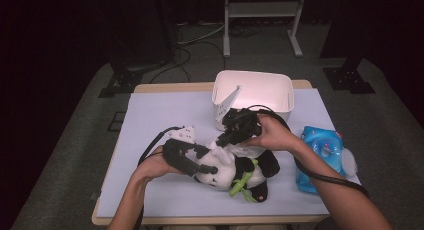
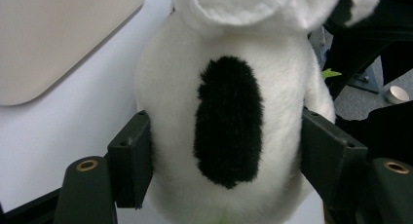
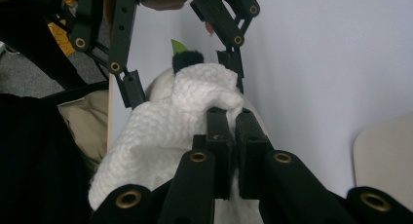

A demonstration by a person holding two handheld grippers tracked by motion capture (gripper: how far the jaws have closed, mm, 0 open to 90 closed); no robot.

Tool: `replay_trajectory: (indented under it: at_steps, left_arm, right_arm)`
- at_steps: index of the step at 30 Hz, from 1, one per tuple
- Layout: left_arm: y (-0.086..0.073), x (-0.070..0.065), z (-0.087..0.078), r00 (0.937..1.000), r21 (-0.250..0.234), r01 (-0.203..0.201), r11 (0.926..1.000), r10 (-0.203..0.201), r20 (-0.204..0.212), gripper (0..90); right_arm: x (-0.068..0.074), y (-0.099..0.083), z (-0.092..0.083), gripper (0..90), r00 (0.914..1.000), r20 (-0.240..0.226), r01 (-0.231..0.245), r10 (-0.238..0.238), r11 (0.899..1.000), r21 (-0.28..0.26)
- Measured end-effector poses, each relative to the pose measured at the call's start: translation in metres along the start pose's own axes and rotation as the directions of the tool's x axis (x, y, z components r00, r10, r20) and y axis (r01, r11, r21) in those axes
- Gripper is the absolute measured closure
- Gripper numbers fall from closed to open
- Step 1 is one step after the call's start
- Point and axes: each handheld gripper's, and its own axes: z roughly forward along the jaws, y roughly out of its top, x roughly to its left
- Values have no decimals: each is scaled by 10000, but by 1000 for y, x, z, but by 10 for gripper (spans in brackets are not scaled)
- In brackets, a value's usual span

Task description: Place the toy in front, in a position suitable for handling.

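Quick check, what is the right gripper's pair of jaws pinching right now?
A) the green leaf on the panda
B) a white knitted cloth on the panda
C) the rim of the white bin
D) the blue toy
B: in the right gripper view the right gripper has its jaws shut on a fold of the white knitted cloth, which lies over the panda plush.

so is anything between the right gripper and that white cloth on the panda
Nothing visible: the right gripper is already shut on the white cloth, which lies on the panda plush. The left gripper clamps the panda's head.
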Motion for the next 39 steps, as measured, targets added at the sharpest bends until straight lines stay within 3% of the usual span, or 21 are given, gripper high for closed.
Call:
replay_trajectory:
  at_steps: [7,18,39]
  left_arm:
    - [-2,0,0,10000,-9,-17,10000,17,9,288]
    - [-4,0,-1,10000,4,45,10000,-45,29,287]
    - [-6,3,-1,9996,13,208,9998,-208,179,284]
  right_arm:
    - [1,-5,-1,860,10000,-21,-70,71,9994,345]
    - [-2,-40,-13,860,9978,342,-603,573,9938,931]
    - [-8,-89,-41,860,9868,360,-1590,1577,9866,355]
